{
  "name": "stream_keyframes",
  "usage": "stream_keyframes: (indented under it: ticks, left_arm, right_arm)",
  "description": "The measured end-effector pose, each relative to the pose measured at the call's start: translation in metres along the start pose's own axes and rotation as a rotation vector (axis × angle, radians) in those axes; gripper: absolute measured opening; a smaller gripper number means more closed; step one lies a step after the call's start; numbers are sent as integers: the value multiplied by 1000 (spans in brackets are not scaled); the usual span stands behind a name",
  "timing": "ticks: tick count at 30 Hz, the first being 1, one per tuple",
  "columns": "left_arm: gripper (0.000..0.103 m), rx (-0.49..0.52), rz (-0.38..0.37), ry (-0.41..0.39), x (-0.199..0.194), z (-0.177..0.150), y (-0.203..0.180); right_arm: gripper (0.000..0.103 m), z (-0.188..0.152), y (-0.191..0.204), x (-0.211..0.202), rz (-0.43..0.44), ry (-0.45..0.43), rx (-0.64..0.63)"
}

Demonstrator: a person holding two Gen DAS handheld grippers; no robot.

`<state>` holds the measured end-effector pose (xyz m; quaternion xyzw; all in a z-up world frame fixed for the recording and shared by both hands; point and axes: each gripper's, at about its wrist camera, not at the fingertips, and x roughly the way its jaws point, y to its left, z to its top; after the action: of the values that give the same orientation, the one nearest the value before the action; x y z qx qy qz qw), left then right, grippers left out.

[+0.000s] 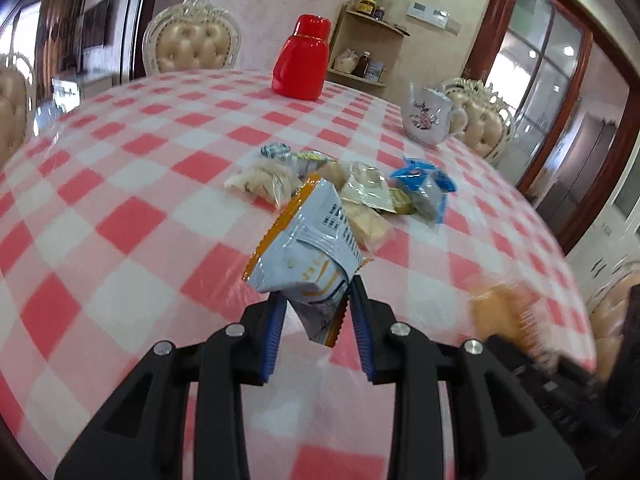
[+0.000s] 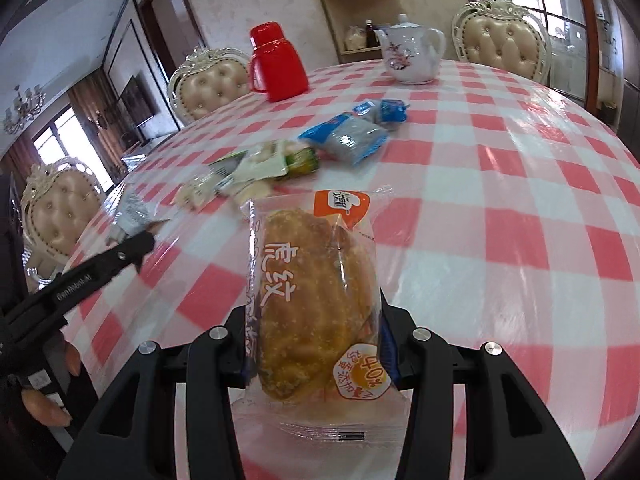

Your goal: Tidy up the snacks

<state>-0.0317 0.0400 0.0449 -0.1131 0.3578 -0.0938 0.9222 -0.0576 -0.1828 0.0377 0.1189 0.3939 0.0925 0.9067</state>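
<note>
Two hand-held grippers hover over a table spread with a red-and-white checked cloth, each carrying one wrapped snack.

The left gripper is clamped on the lower end of a pale blue packet with orange trim; the packet stands tilted up and away from the jaws, clear of the cloth. The right gripper is closed on a clear-wrapped bread, its jaws pressing both long sides of the wrapper, the orange label end pointing toward the middle of the table. In the left view that bread shows as a blur near the table's right edge.

The remaining snacks lie in a loose heap near the middle of the table: pale biscuit packets, a green-and-yellow packet and blue packets, some overlapping. The blue ones lie on the side of the heap nearer the teapot.

Toward the far edge stand a red jug and, well apart from it, a white flowered teapot. Cream padded chairs ring the table. In the right view, fingers of the person's left hand grip the left gripper's handle at the table's left edge.
</note>
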Motion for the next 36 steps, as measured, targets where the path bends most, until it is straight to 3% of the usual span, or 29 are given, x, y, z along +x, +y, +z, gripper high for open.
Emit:
stream_keyframes:
  ticks: [6,11,29,36]
  left_arm:
    - [33,21,-4,13,-31,-29,-6]
    - [33,40,-7,42,-53,-52,-4]
    - [33,48,101,-27,-141,-74,36]
    - [33,27,130,-58,-164,-77,54]
  right_arm:
    - [45,-21,22,-11,83,42,-4]
    - [45,-30,42,-16,101,61,-39]
    - [45,-63,130,-38,229,93,-211]
    - [45,-71,148,-46,236,87,-248]
